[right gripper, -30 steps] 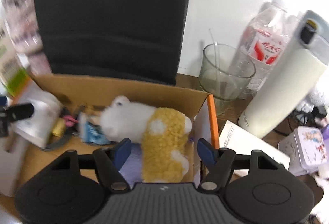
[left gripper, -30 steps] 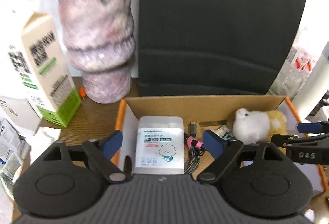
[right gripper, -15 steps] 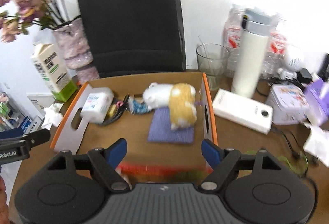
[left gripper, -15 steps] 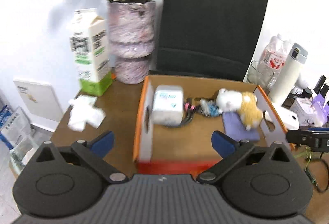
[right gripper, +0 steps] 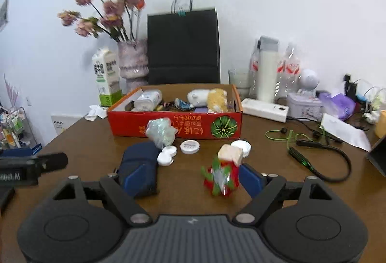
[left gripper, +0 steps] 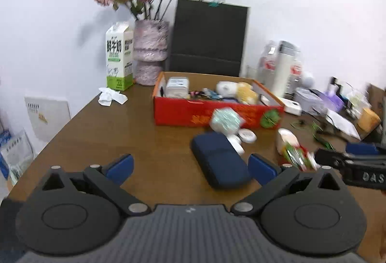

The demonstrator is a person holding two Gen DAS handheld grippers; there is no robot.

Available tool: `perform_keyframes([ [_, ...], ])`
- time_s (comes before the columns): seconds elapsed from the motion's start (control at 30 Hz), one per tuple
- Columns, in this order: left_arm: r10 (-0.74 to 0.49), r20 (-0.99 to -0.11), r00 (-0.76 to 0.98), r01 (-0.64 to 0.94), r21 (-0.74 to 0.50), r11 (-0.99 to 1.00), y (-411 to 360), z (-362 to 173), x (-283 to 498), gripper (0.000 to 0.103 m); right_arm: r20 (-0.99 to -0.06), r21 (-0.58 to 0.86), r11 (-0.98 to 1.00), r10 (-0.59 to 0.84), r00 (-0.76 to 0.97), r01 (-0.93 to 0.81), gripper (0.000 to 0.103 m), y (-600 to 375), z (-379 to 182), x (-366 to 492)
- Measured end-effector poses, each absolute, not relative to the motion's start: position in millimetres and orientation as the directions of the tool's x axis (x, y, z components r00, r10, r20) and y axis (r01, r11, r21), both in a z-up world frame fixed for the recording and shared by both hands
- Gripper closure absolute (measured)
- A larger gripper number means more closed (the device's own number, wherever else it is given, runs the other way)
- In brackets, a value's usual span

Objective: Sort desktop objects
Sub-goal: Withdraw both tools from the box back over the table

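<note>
Left wrist view: the left gripper is held wide and empty, now far back from the red box, where a plush toy lies. Right wrist view: the right gripper, jaws opening, holds nothing; a blurred red-green packet is seen before the box.

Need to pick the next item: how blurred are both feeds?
Left wrist view: motion smear on the red-and-green packet and bottles; navy case readable. Right wrist view: same packet smeared, red box print legible; fisheye bends the edges.
</note>
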State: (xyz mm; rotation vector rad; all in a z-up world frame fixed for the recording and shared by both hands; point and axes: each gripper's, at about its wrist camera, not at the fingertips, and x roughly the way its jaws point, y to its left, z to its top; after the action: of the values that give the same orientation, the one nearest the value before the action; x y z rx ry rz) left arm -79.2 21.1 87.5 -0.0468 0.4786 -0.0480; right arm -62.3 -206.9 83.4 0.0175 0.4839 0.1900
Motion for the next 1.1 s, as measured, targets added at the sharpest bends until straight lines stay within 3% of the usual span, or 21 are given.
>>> perform_keyframes([
  [0.2,-0.001,-0.423,0.906,0.022,0.045,0.999,2.0,52.0,-148.6,0.0,-0.439,0.046,0.981,0.187,0.879,-0.186,0.02,-205.2,47.1,-134.6],
  [0.33,-0.005,-0.408,0.913,0.015,0.023,1.0,0.1,40.6,-176.5,0.0,-0.416,-0.048,0.98,0.156,0.896,-0.193,0.02,-201.5,33.2,-167.9],
  [0.43,-0.001,-0.384,0.923,0.006,0.013,1.0,-1.4,38.5,-186.6,0.0,-0.431,-0.039,0.978,0.168,0.887,-0.204,0.02,-198.6,27.0,-183.3],
  [1.1,-0.013,-0.474,0.881,0.01,-0.009,1.0,-2.8,27.8,-139.4,0.0,-0.477,0.026,0.979,0.19,0.858,-0.202,0.021,-206.2,23.0,-143.6],
])
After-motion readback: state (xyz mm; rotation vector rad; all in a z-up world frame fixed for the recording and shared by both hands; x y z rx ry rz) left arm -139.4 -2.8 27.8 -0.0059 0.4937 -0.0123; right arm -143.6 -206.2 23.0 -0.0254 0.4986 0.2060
